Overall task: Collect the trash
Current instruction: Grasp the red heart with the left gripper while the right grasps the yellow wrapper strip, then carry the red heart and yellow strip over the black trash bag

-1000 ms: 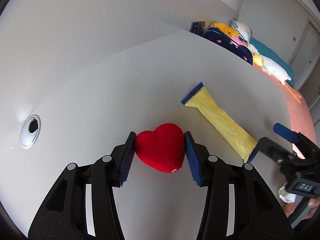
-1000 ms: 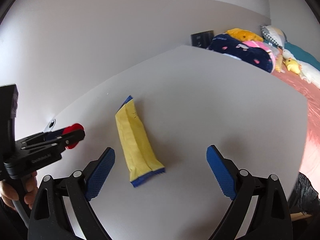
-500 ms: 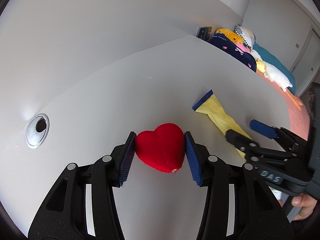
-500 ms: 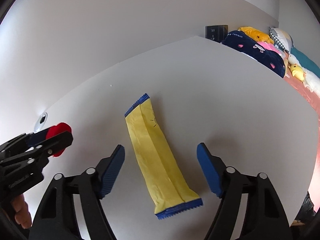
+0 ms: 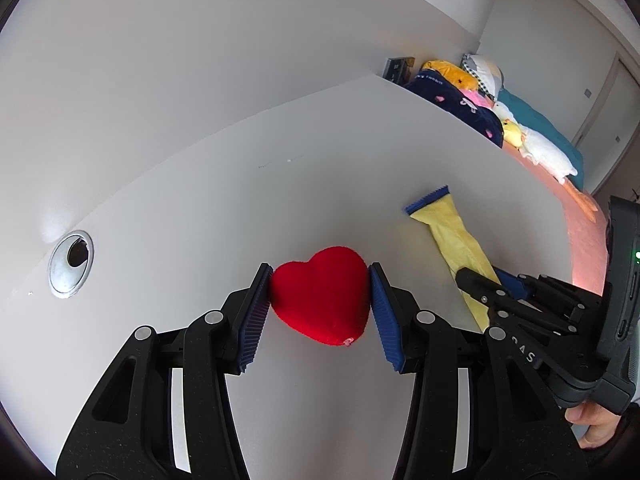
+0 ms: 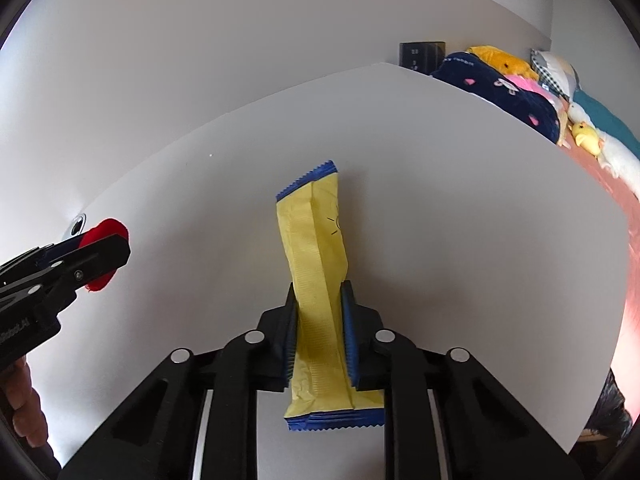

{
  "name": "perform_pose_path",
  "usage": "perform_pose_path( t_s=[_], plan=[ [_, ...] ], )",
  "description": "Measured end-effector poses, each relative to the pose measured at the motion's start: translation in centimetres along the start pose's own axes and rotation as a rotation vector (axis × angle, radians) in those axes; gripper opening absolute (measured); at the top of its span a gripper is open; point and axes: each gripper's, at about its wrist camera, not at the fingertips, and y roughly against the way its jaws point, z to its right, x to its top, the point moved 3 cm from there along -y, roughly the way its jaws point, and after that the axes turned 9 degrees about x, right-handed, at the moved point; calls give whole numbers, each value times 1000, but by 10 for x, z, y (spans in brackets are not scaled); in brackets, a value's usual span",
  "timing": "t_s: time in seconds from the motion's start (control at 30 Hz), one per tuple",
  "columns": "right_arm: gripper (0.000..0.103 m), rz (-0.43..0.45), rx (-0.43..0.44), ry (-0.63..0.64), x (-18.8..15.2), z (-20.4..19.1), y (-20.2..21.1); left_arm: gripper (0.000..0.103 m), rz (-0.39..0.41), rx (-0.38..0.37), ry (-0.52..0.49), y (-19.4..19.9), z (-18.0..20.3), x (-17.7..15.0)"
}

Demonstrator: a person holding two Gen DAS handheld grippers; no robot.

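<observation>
My left gripper (image 5: 319,294) is shut on a red heart-shaped plush (image 5: 320,294) and holds it over the white table (image 5: 224,200). The plush also shows in the right wrist view (image 6: 105,236) at the far left, in the left gripper (image 6: 86,258). My right gripper (image 6: 319,322) is shut on a long yellow wrapper with blue serrated ends (image 6: 316,248), gripped near its lower end. The wrapper lies lengthwise on the table and also shows in the left wrist view (image 5: 452,236), with the right gripper (image 5: 490,286) on it.
A round metal cable grommet (image 5: 70,263) sits in the table at the left. Beyond the table's far right edge is a bed with plush toys and pillows (image 5: 472,92). A dark wall socket (image 6: 422,54) is at the far corner.
My right gripper has moved forward over the yellow wrapper and closed on it; it was open before. My left gripper still holds the red heart, shifted slightly.
</observation>
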Motion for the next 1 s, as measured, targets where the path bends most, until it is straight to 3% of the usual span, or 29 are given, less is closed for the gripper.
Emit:
perform_pose_path(
  t_s=[0.37, 1.0],
  plan=[
    [18, 56, -2, -47, -13, 20, 40, 48, 12, -47, -37, 6, 25, 2],
    [18, 131, -12, -129, -34, 57, 95, 48, 45, -102, -210, 17, 97, -9]
  ],
)
